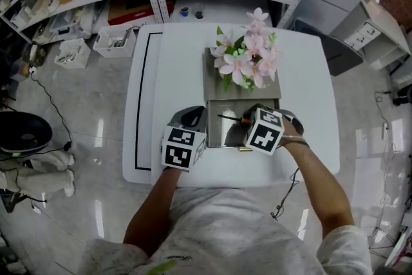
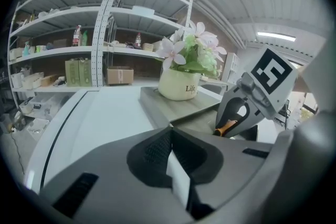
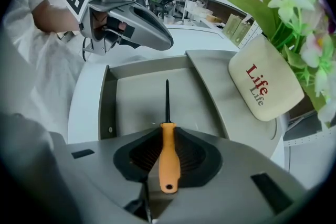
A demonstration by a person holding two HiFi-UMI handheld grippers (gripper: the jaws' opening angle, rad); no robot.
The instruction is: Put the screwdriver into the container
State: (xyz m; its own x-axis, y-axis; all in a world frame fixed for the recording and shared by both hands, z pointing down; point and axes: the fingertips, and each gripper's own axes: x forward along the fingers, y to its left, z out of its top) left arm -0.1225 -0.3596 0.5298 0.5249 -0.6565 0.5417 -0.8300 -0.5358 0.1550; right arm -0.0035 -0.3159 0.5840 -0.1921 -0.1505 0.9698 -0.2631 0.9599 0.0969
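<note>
Right gripper (image 1: 248,118) first, from the head view: it's clamped on an orange-handled screwdriver with a thin black shaft (image 1: 230,117), held out over the open tray of a grey box-shaped container (image 1: 264,93). The shaft points to this gripper's left, toward the left gripper (image 1: 195,116), which sits just across the tray. Beyond both grippers, pink flowers (image 1: 248,58) stand on the container's top. All of it sits on a white bench (image 1: 302,74).

Over to the left gripper view. The left gripper (image 2: 173,157) has its jaws pressed together with nothing between them. Ahead and to its right is the right gripper (image 2: 239,113), with the orange handle of the screwdriver (image 2: 227,126) peeking out of it. Straight ahead, a cream pot (image 2: 181,86) printed "Life" carries the flowers (image 2: 191,50) on the container (image 2: 163,105). The bench (image 2: 100,113) runs off to the left, with metal shelving (image 2: 105,34) behind it.

Now the right gripper view. The right gripper (image 3: 169,134) has its jaws tight on the screwdriver (image 3: 168,157), handle squeezed between them and the shaft running straight forward. The shaft lies over the tray floor of the container (image 3: 139,97); whether the tip touches it, I can't tell. Ahead and up to the left hangs the left gripper (image 3: 163,39), jaws together, above the tray's far edge. To the right, the pot (image 3: 265,86) stands on the container's raised top.
</note>
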